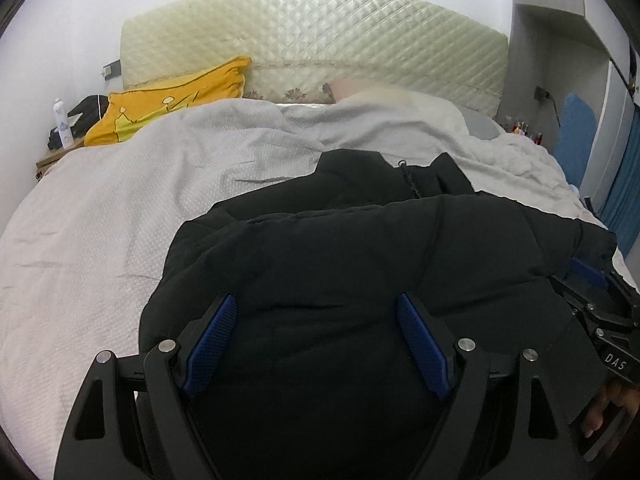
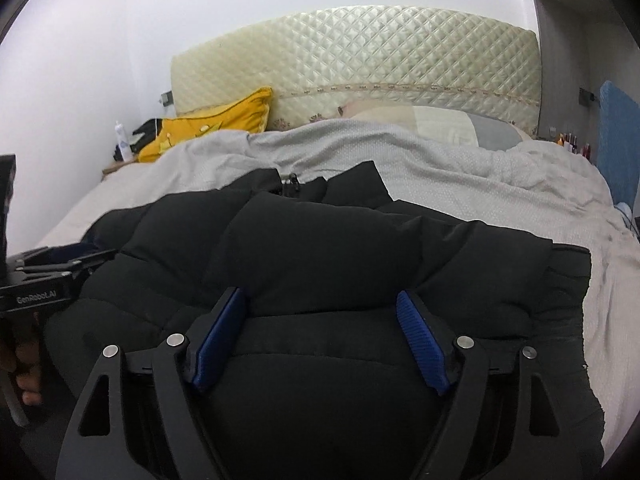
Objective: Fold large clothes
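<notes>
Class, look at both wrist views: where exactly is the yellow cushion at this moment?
The yellow cushion lies at the far left of the bed in both views, leaning against the quilted headboard, beyond the black jacket and beside the white bottle.

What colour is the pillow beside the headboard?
Yellow pillow, clearest in the left wrist view.

The black puffer jacket (image 1: 360, 248) lies front-up on the grey bedspread (image 1: 120, 208) of the bed, collar and zipper pull pointing toward the headboard, its quilted body bunched into thick folds and one sleeve laid across the chest.
</notes>
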A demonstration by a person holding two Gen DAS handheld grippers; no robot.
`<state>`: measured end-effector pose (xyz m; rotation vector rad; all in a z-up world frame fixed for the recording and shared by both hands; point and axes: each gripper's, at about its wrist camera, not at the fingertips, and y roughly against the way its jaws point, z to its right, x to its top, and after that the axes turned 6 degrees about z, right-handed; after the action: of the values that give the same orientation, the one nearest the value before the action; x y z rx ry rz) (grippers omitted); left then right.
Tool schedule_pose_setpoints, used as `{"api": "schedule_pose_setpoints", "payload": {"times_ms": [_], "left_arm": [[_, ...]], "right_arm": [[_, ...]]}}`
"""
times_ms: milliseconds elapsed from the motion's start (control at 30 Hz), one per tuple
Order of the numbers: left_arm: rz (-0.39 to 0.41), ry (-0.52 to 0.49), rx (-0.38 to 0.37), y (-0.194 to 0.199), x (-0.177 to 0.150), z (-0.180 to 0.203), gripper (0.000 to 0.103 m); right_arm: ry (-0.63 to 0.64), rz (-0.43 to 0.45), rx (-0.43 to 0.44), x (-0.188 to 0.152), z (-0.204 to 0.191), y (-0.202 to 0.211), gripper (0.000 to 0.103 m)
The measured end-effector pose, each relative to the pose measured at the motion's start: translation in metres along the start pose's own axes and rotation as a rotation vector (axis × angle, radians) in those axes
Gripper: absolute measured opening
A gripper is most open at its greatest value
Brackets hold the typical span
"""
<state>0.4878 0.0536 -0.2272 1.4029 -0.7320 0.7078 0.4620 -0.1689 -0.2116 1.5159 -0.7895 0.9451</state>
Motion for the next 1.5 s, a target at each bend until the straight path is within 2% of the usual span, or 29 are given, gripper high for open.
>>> {"api": "schedule_pose_setpoints", "payload": {"times_ms": [167, 300, 367, 467, 567, 667, 733, 900, 1000, 1100, 1200, 1333, 1433, 1500], "left_arm": [[-0.019, -0.003, 0.02, -0.011, 0.002, 0.002, 0.083], [-0.021, -0.005, 0.005, -0.002, 0.005, -0.001, 0.083], [-0.008, -0.019, 0.0, 0.013, 0.001, -0.003, 0.083], [0.02, -0.027, -0.017, 0.044, -0.007, -0.004, 0.082], [0.048, -0.048, 0.024, 0.075, -0.018, -0.012, 0.082], [0.031, -0.011, 0.065, 0.094, -0.032, -0.028, 0.082], [0.053, 0.032, 0.105, 0.105, -0.044, -0.044, 0.082], [0.004, -0.001, 0.224, 0.104, -0.051, -0.062, 0.082], [-0.024, 0.039, 0.225, 0.098, -0.058, -0.07, 0.082], [-0.079, 0.004, 0.213, 0.083, -0.065, -0.065, 0.082], [-0.11, -0.052, 0.239, 0.072, -0.073, -0.056, 0.082], [-0.119, -0.05, 0.271, 0.06, -0.075, -0.054, 0.082], [-0.109, -0.01, 0.3, 0.052, -0.072, -0.058, 0.082], [-0.083, 0.03, 0.309, 0.052, -0.07, -0.063, 0.083]], "right_arm": [[0.016, -0.024, -0.016, -0.003, 0.002, -0.022, 0.078], [0.019, -0.08, -0.003, -0.001, 0.003, -0.026, 0.078], [-0.008, -0.092, 0.045, 0.003, 0.011, -0.012, 0.078], [-0.037, -0.053, 0.113, 0.004, 0.024, 0.024, 0.078], [-0.046, -0.02, 0.118, 0.003, 0.044, 0.066, 0.078], [-0.055, -0.029, 0.061, 0.001, 0.068, 0.091, 0.079], [-0.07, -0.043, 0.006, -0.003, 0.086, 0.104, 0.079], [-0.124, -0.14, -0.09, -0.03, 0.137, 0.124, 0.082], [-0.132, -0.19, -0.106, -0.045, 0.158, 0.127, 0.083], [-0.182, -0.246, -0.133, -0.059, 0.176, 0.118, 0.083], [-0.195, -0.272, -0.088, -0.065, 0.175, 0.109, 0.083], [-0.065, -0.305, -0.069, -0.069, 0.149, 0.092, 0.083], [0.026, -0.321, -0.103, -0.078, 0.135, 0.079, 0.083], [0.066, -0.282, -0.141, -0.08, 0.129, 0.074, 0.083]]}}
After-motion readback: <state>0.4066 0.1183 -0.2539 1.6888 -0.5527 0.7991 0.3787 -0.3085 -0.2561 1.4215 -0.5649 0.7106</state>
